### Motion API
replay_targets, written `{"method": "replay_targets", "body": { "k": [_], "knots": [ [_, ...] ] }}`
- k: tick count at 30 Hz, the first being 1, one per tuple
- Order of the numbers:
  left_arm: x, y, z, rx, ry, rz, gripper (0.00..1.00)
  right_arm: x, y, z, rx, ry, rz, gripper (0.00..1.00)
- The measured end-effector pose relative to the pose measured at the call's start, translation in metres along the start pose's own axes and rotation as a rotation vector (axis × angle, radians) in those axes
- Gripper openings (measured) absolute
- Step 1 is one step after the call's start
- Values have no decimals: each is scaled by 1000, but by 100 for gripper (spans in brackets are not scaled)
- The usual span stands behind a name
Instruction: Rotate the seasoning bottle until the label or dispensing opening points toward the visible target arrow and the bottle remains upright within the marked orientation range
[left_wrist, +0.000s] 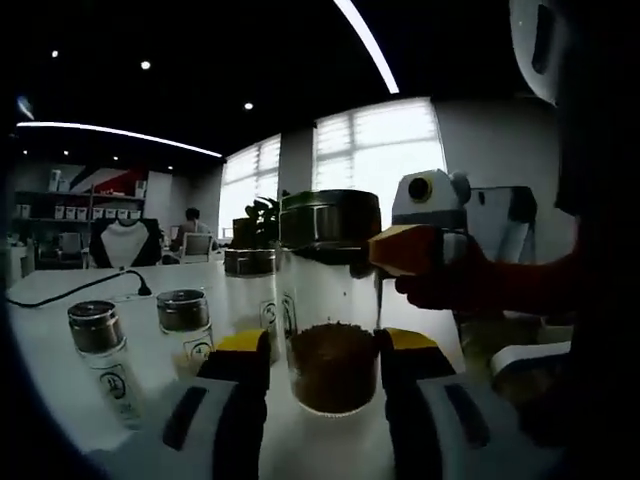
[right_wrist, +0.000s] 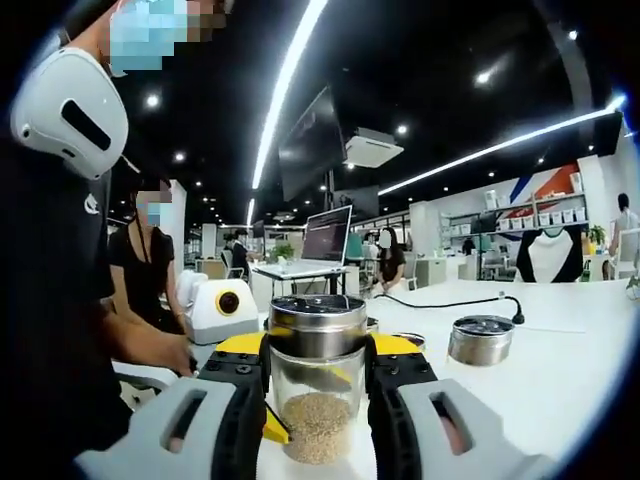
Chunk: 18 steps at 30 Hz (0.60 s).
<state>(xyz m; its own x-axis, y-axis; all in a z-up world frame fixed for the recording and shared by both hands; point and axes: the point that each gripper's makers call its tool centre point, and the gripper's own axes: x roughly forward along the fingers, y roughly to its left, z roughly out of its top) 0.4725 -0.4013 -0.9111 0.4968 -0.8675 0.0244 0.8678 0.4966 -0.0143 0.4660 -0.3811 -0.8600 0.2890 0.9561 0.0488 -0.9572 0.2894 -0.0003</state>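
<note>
The seasoning bottle (left_wrist: 332, 340) is clear glass with a steel lid (left_wrist: 330, 222) and stands upright on the white table (left_wrist: 45, 340), a layer of brown grains at its bottom. My left gripper (left_wrist: 328, 350) is shut on its lower body, a yellow pad on each side. A yellow finger (left_wrist: 405, 248) of my right gripper presses the lid from the right. In the right gripper view my right gripper (right_wrist: 318, 348) is shut on the steel lid (right_wrist: 318, 328), with the glass bottle (right_wrist: 318, 410) below. One yellow finger (right_wrist: 272, 425) of the left gripper shows low at the glass.
Three smaller steel-lidded bottles (left_wrist: 98, 345) (left_wrist: 185, 320) (left_wrist: 250, 275) stand left of the held one. Another steel-lidded jar (right_wrist: 481, 340) sits to the right. A black cable (right_wrist: 450, 300) crosses the table (right_wrist: 560, 380). A person's hand (right_wrist: 165, 355) is close on the left.
</note>
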Motion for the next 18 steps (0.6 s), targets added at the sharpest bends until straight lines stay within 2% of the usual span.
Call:
{"method": "replay_targets", "body": {
  "k": [1,5,9,11,14,18],
  "knots": [
    [0,-3,0,-14,3,-14,40,1,0,-1,-1,1,0,35],
    [0,-1,2,-23,-10,-3,40,2,0,0,12,-8,5,35],
    [-2,-1,2,-29,17,24,40,3,-1,0,36,-17,-5,36],
    [-1,1,1,-10,36,46,40,4,-3,0,51,-21,-23,36],
    [-1,7,-4,78,86,116,40,7,-4,-2,78,-29,-48,38],
    [1,12,-14,97,144,175,39,15,-5,-9,83,-26,-119,41]
  ]
}}
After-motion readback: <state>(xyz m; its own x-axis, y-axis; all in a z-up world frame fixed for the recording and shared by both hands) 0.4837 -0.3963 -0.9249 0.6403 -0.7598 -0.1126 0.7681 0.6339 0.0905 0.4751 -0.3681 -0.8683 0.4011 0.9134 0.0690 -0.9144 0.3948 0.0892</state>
